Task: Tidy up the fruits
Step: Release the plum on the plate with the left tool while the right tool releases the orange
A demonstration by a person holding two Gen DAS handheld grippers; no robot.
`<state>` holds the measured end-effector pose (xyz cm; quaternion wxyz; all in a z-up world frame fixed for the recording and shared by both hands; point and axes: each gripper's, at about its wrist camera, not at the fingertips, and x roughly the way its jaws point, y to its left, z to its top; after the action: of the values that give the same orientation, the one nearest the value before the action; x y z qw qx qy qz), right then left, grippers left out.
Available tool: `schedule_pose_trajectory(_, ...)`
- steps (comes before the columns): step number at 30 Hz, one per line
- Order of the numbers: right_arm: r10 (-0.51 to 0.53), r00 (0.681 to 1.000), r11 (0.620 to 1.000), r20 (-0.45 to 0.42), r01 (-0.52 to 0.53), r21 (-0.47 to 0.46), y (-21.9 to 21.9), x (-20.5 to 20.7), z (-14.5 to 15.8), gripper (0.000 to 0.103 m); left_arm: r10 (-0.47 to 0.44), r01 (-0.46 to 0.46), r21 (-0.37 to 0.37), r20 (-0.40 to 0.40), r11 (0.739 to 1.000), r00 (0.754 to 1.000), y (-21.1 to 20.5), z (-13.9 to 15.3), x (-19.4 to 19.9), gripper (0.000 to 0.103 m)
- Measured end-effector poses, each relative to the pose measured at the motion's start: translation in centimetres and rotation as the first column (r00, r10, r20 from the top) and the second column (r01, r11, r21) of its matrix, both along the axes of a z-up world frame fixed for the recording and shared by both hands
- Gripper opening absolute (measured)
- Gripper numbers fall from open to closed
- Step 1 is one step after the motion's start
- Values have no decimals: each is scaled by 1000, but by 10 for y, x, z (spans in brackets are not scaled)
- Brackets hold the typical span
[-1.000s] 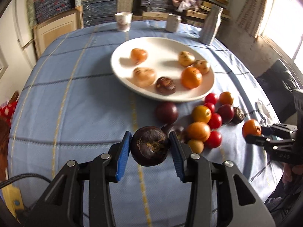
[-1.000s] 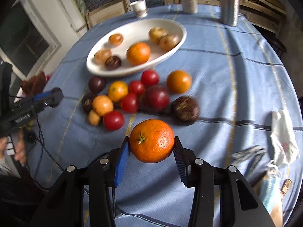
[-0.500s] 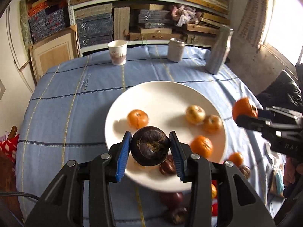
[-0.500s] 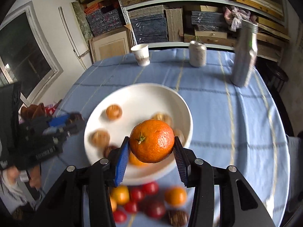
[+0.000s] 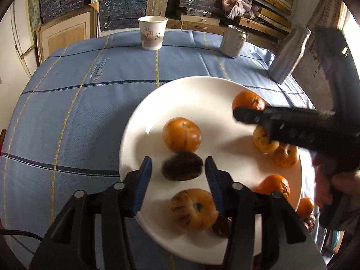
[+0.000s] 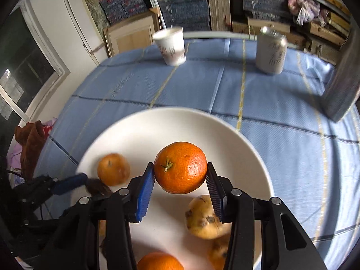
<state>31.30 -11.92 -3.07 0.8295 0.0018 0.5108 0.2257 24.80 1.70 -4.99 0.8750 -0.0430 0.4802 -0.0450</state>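
Fruit transfer onto the white plate point(image 5: 139, 121): left gripper point(image 5: 177, 175), fingers opening, frees a dark fruit point(image 5: 182, 166) among plated fruit, while right gripper point(image 6: 180, 180) clamps an orange point(image 6: 180, 167) above the plate, awaiting release.

A pale blue woven tablecloth point(image 5: 74, 117) carries dark blue bands and thin yellow stripes. On it sits a plain white round ceramic plate point(image 5: 202, 90). A bright orange dimpled mandarin point(image 6: 180, 167) shows a green stem. A blackish-purple round fruit point(image 5: 182, 166) looks blurred. The white paper cup point(image 5: 153, 32) bears red and dark print. Gripper pads point(image 6: 144, 193) are ribbed blue.
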Motion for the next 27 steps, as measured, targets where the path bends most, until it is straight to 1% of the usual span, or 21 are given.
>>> schedule_pose_trajectory(2,-8,1000,1000,-9,8,3,-1,1,-4,47,13,-13,-2,7,1000,1000,1,0,1,62)
schedule_pose_trajectory(3,-13,1000,1000,-4,14,16,-2,1,0,49,22,-22,-1,12,1000,1000,3,1,1,64)
schedule_pose_trajectory(4,-19,1000,999,7,19,30,-3,0,4,55,29,-29,-3,15,1000,999,4,3,0,64)
schedule_pose_trajectory(5,-22,1000,999,21,21,37,-4,-2,10,57,34,-34,-5,18,999,999,6,5,-1,64)
schedule_pose_trajectory(7,-27,998,999,64,24,44,-9,-6,27,58,47,-47,-5,25,999,999,9,10,-5,64)
schedule_pose_trajectory(10,-61,988,996,141,50,79,-28,-22,65,59,65,-65,-6,40,998,997,16,22,-18,65)
schedule_pose_trajectory(12,-91,980,992,174,74,105,-42,-38,84,63,77,-77,2,56,997,995,20,32,-34,69)
schedule_pose_trajectory(13,-104,977,990,186,84,112,-48,-46,90,67,81,-81,5,61,997,995,22,36,-42,70)
schedule_pose_trajectory(15,-123,970,989,211,102,108,-62,-73,100,70,84,-85,10,63,996,994,23,40,-59,73)
schedule_pose_trajectory(16,-126,968,989,216,106,102,-67,-83,101,72,84,-84,8,58,996,995,23,40,-71,73)
schedule_pose_trajectory(17,-132,967,989,217,115,90,-74,-103,99,73,82,-82,8,53,997,995,23,40,-80,73)
schedule_pose_trajectory(19,-143,970,988,197,128,86,-85,-128,92,74,69,-70,12,35,997,997,18,36,-102,73)
schedule_pose_trajectory(20,-153,973,986,172,141,85,-93,-148,85,74,61,-61,13,25,998,998,16,33,-111,73)
schedule_pose_trajectory(22,-168,976,984,136,159,77,-105,-173,75,74,29,-28,17,-4,999,1000,8,25,-131,73)
schedule_pose_trajectory(25,-185,981,982,59,182,46,-122,-215,54,75,-15,16,29,-27,999,1000,-3,17,-151,73)
schedule_pose_trajectory(27,-189,982,982,21,189,28,-128,-234,44,75,-50,51,26,-35,998,998,-11,12,-160,73)
